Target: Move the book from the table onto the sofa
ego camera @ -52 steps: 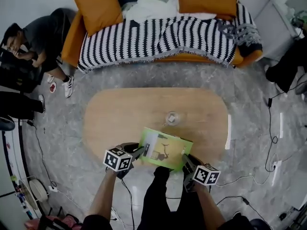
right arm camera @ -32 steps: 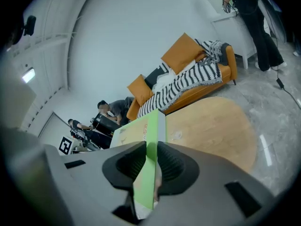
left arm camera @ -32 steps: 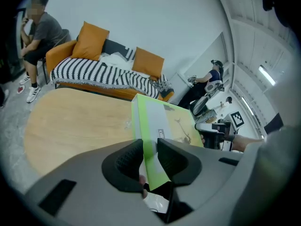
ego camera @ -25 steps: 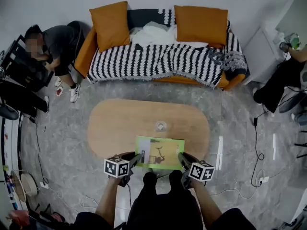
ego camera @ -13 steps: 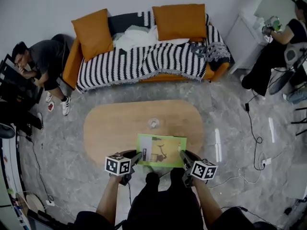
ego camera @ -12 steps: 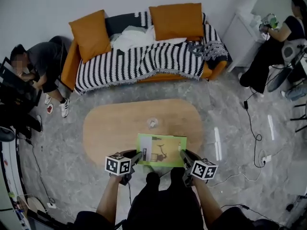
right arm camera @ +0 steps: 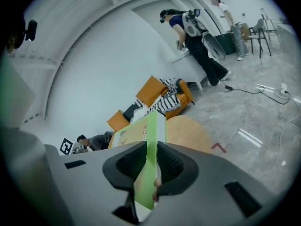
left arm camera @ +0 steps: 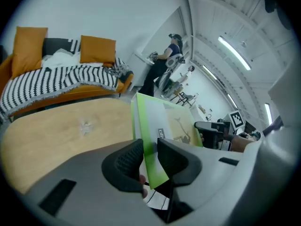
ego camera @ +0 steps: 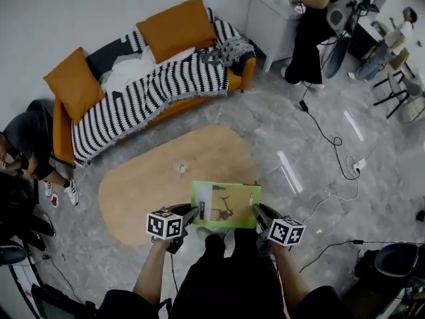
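Note:
The green book (ego camera: 226, 205) hangs flat in the air between my two grippers, over the near right end of the oval wooden table (ego camera: 146, 181). My left gripper (ego camera: 193, 213) is shut on the book's left edge (left arm camera: 162, 126). My right gripper (ego camera: 257, 212) is shut on its right edge (right arm camera: 151, 135), and its jaws have just closed a little tighter on it. The orange sofa (ego camera: 149, 85) with the striped throw stands beyond the table at the upper left.
A small clear glass (ego camera: 180, 169) stands on the table. Two orange cushions (ego camera: 176, 25) and white cloth lie on the sofa. A person sits at the far left (ego camera: 23, 148); another stands at a white desk (ego camera: 312, 18). Cables (ego camera: 332, 145) cross the floor on the right.
The head view has swung so the sofa and table now lie to the upper left. The book, still gripped at both edges, has shifted toward the table's right end.

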Available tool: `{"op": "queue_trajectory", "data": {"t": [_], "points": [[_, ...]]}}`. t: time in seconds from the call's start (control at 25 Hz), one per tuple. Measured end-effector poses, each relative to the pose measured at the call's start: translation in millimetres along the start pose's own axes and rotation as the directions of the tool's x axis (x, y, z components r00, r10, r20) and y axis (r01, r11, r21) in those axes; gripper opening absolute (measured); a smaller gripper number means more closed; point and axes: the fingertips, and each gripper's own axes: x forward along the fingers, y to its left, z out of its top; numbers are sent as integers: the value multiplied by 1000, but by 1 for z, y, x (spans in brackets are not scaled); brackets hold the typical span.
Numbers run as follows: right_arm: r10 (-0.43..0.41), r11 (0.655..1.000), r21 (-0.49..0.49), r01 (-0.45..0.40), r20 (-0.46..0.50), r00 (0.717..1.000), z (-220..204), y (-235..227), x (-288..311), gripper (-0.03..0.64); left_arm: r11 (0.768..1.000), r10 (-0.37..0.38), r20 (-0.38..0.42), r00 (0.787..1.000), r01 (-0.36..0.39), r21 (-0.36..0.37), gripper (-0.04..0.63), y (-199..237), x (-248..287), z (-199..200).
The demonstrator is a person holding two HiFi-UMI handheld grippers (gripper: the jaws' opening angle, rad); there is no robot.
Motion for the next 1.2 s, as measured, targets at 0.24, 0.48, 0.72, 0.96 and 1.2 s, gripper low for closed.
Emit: {"op": "queue_trajectory", "data": {"t": [0.24,0.48,0.72,0.96,1.2], "points": [[-61,995,81,55,71,996,22,-61,-56,81,993,-51,-80,996,59,99,101,-60,61,22],[-73,991,120,61,106,992,71,-124,-85,80,991,-60,-115,992,74,116,98,-110,124,54],[-59,992,123,43,133,989,131,-188,-111,77,991,-65,-117,991,77,108,98,-159,191,85],[-47,992,119,29,150,988,186,-245,-136,75,991,-61,-105,993,73,113,98,-208,249,121],[-30,993,118,11,160,987,226,-280,-155,74,991,-58,-104,993,70,116,97,-243,283,148]]}}
